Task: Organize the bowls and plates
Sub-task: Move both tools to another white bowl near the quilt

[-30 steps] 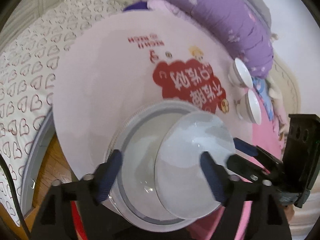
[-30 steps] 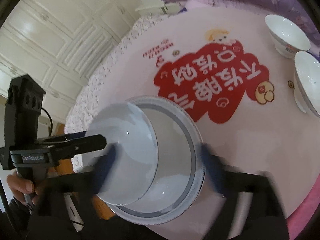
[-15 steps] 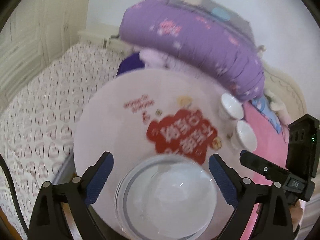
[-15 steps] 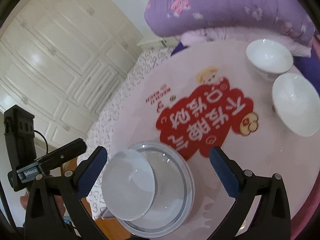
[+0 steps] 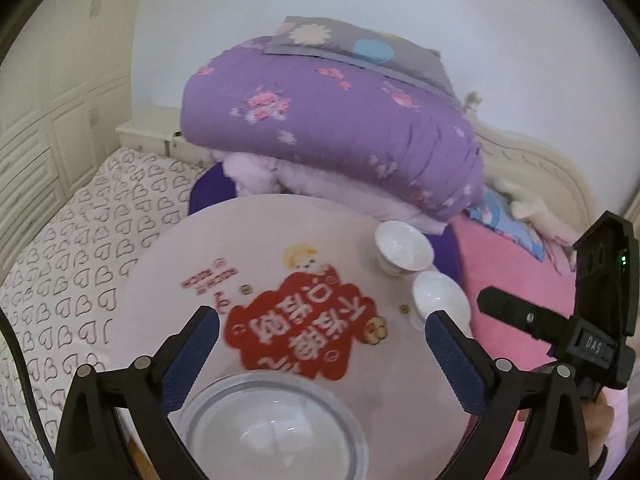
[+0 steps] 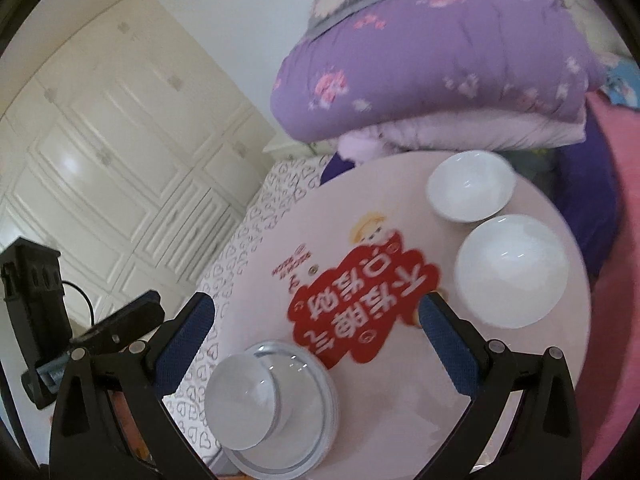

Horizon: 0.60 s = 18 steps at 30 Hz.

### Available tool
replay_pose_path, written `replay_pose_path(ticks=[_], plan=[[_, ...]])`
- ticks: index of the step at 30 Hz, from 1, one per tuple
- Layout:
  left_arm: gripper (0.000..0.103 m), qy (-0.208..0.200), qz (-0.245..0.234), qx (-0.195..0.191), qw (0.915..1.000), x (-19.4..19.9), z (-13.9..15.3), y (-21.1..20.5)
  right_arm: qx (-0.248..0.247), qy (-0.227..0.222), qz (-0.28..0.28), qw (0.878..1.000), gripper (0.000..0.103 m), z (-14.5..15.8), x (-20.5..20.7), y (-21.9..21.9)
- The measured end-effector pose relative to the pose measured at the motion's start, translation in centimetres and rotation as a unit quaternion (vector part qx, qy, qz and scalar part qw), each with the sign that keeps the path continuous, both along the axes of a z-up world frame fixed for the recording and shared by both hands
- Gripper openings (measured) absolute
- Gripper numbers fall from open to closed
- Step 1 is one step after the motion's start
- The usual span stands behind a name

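Observation:
A grey-rimmed plate (image 6: 308, 408) sits at the near edge of the round pink table (image 6: 400, 400), with a smaller white plate (image 6: 240, 390) lying on its left part. It also shows in the left wrist view (image 5: 276, 428). Two white bowls stand at the far right of the table, one farther (image 6: 470, 190) (image 5: 402, 247) and one nearer (image 6: 512, 270) (image 5: 438, 298). My left gripper (image 5: 322, 346) is open and empty above the plates. My right gripper (image 6: 316, 332) is open and empty, raised above the table.
The table carries a red sticker with white characters (image 6: 360, 308). Behind it lies a folded purple quilt (image 5: 328, 128) on a bed with a heart-print sheet (image 5: 60, 272). White wardrobe doors (image 6: 112, 168) stand at the left. A pink blanket (image 5: 516, 292) lies to the right.
Both grippers have opened wide and pulled up and back from the plates. The small plate now rests on the grey-rimmed plate, free of both grippers.

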State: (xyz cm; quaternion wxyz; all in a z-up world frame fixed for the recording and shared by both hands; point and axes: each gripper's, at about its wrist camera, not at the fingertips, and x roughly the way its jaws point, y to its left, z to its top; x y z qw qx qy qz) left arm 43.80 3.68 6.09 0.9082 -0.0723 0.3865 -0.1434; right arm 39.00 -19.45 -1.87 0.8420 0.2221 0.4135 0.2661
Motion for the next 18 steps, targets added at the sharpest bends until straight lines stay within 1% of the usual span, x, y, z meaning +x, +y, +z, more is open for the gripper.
replay_pose_path(ticks=[8, 12, 15, 18], plan=[[0.102, 0.02, -0.018, -0.012, 0.9996, 4.3, -2.2, -3.8, -0.012, 0.0, -0.062, 0.998, 0.103, 0.1, 1.0, -6.1], [0.102, 0.02, -0.022, -0.021, 0.9993, 6.3, -3.1, -5.3, -0.017, -0.001, -0.088, 0.996, 0.103, -0.2, 1.0, -8.8], [0.102, 0.02, -0.026, -0.024, 0.9992, 7.4, -4.0, -6.4, -0.023, 0.002, -0.106, 0.994, 0.103, -0.7, 1.0, -10.6], [0.102, 0.034, -0.039, -0.025, 0.9983, 8.9, -5.4, -7.9, -0.026, 0.012, -0.12, 0.992, 0.103, -1.8, 1.0, -11.9]])
